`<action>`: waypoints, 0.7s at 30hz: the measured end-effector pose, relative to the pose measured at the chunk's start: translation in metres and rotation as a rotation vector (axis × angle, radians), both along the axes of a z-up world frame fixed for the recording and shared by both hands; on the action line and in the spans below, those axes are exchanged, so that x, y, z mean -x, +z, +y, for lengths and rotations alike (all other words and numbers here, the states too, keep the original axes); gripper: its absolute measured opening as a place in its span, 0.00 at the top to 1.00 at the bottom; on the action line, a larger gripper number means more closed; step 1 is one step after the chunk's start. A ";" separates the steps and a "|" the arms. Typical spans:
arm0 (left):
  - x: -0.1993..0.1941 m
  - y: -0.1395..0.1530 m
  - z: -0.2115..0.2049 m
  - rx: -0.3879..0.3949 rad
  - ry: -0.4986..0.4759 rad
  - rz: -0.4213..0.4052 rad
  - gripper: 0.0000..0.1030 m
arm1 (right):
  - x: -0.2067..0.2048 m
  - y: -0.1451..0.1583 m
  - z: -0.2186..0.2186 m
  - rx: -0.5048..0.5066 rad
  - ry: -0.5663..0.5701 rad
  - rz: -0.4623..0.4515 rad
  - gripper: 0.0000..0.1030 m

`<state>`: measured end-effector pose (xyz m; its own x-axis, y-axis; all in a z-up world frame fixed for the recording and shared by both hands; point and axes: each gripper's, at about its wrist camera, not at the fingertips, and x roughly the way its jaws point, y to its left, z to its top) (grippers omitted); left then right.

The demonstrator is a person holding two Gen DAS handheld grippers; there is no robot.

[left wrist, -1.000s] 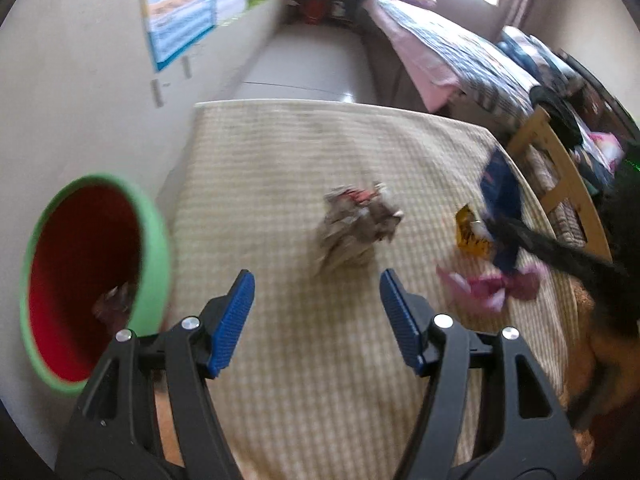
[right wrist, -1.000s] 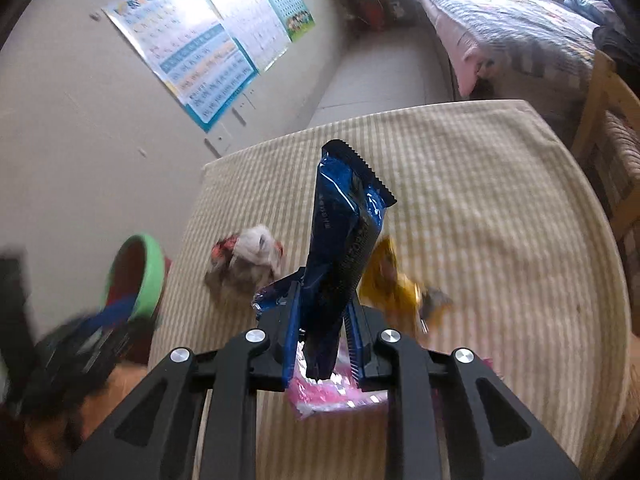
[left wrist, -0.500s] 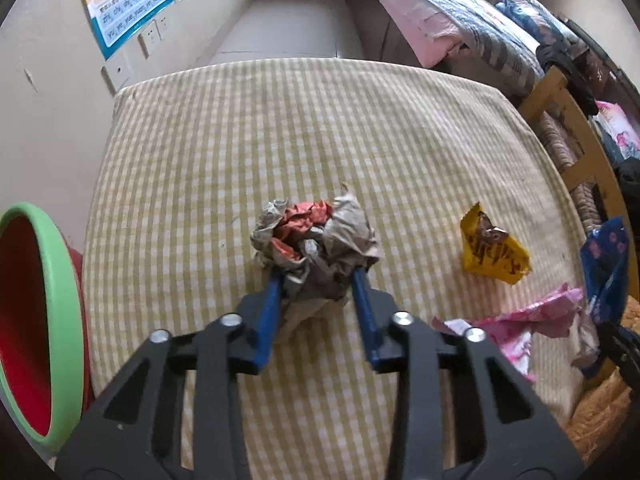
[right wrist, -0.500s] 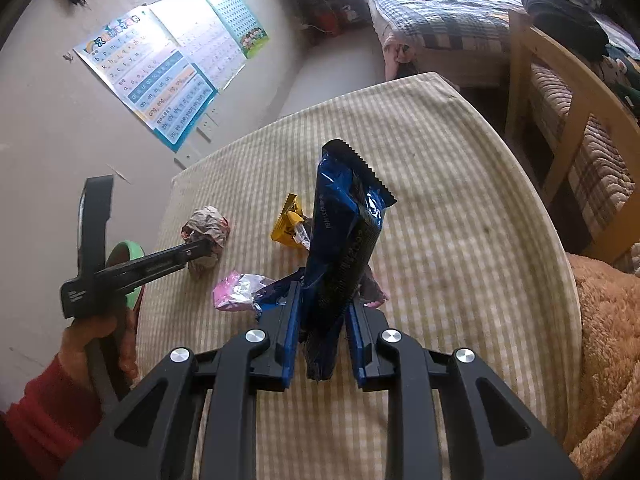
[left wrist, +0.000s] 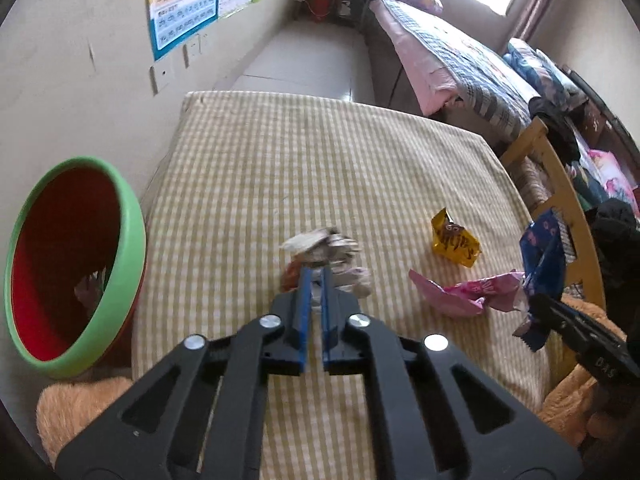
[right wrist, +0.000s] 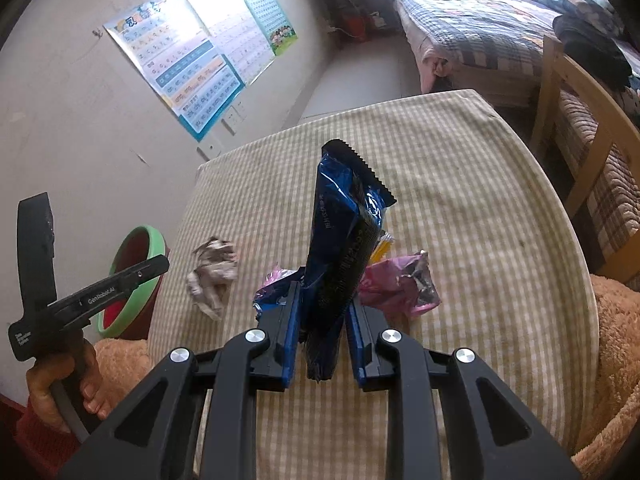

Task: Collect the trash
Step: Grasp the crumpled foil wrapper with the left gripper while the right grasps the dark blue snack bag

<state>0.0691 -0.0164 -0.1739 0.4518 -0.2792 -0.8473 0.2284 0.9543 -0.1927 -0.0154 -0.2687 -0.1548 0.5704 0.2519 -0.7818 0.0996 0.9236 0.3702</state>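
My left gripper is shut on a crumpled paper ball, held just above the checked tablecloth; in the right wrist view the ball hangs at the left gripper's tip. My right gripper is shut on a blue snack wrapper that stands upright between its fingers; the wrapper also shows in the left wrist view. A pink wrapper and a yellow wrapper lie on the cloth. A red bin with a green rim stands left of the table, with some trash inside.
A wall with posters runs along the left. A wooden chair and a bed stand to the right. A fuzzy tan cover lies at the table's near edge.
My left gripper closed on the paper ball and lifted it slightly toward the bin side. My right gripper kept hold of the blue wrapper and drew back over the pink wrapper.
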 end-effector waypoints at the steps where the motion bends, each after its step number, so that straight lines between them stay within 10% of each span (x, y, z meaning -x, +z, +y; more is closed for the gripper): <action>1: -0.003 -0.002 0.000 0.006 0.003 0.010 0.82 | 0.001 -0.001 0.000 0.009 0.001 0.003 0.79; 3: -0.008 -0.008 0.001 0.019 0.014 0.022 0.57 | 0.005 -0.003 0.000 0.027 0.000 0.011 0.79; 8: -0.021 -0.023 -0.017 -0.011 -0.062 0.030 0.39 | 0.013 -0.009 -0.006 0.027 -0.018 0.034 0.78; 14: -0.033 -0.067 -0.037 -0.027 -0.097 0.162 0.52 | 0.017 -0.009 -0.007 0.028 -0.022 0.035 0.78; 21: -0.004 -0.030 -0.016 0.006 -0.030 0.059 0.59 | 0.015 0.002 0.000 0.043 0.002 0.003 0.78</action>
<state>0.0729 -0.0321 -0.2040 0.3921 -0.2974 -0.8705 0.2448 0.9459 -0.2129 -0.0303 -0.2690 -0.1525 0.5674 0.2192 -0.7937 0.0991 0.9387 0.3301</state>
